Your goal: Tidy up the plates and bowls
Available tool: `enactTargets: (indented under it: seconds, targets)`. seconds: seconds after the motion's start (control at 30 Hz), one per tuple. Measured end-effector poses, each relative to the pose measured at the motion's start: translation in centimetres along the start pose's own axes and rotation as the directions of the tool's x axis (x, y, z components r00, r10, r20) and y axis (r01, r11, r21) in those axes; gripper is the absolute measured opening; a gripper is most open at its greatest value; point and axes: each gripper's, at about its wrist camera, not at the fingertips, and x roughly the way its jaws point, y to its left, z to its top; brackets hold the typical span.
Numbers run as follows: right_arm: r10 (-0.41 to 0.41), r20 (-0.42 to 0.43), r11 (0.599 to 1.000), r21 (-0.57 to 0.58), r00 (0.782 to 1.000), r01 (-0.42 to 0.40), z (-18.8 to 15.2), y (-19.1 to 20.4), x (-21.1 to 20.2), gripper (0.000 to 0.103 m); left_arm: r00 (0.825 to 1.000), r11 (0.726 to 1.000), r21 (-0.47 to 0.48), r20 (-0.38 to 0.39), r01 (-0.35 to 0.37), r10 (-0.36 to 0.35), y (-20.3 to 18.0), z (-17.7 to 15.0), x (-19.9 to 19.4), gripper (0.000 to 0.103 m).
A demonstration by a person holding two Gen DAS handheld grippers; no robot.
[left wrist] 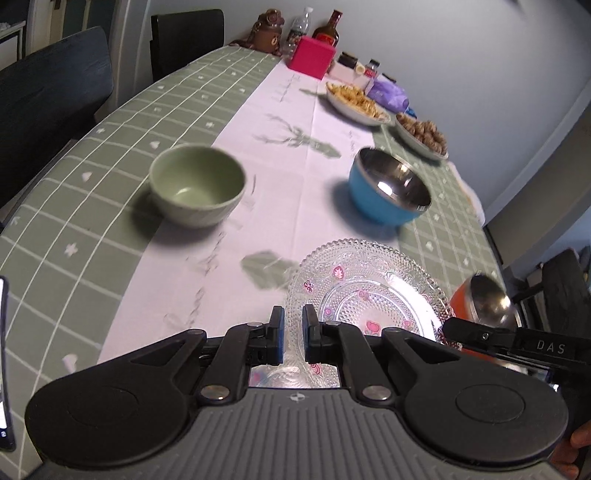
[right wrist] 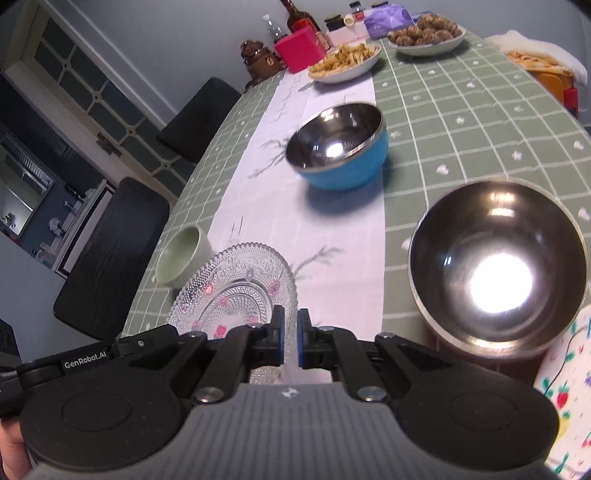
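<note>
A clear glass plate [left wrist: 369, 291] with pink flowers lies on the white runner. My left gripper [left wrist: 293, 328] is shut on its near rim. My right gripper [right wrist: 290, 332] is shut on the same plate [right wrist: 236, 288] at its right rim. A green bowl [left wrist: 197, 184] stands to the far left. A blue steel-lined bowl [left wrist: 388, 188] stands further back; it also shows in the right wrist view [right wrist: 340, 151]. An orange steel-lined bowl [right wrist: 496, 273] sits right of the plate; it also shows in the left wrist view [left wrist: 484, 301]. The green bowl also shows in the right wrist view [right wrist: 181, 254].
Two dishes of snacks [left wrist: 356, 101] [left wrist: 421, 134], a pink box [left wrist: 312, 57], bottles [left wrist: 327, 31] and jars stand at the table's far end. Dark chairs [left wrist: 51, 85] line the left side. A strawberry-patterned plate [right wrist: 565, 391] lies at the near right.
</note>
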Motion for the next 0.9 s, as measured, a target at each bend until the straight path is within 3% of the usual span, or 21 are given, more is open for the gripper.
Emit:
enactTargets:
  seconds: [0.5,0.9]
  targets:
    - [-0.015,-0.143,0.998,-0.059,0.990,0.007,-4.1,1.3,3.3,0.005,0.996,0.997,0.016,-0.058,-0.074,0.074,2.7,-2.5,-0.2,0.009]
    - [-0.057,-0.153,0.992,-0.118,0.987,0.039,-4.6,2.2,3.7,0.005,0.986,0.987,0.093,-0.091,-0.132,0.140,2.1,-3.5,0.3,0.011]
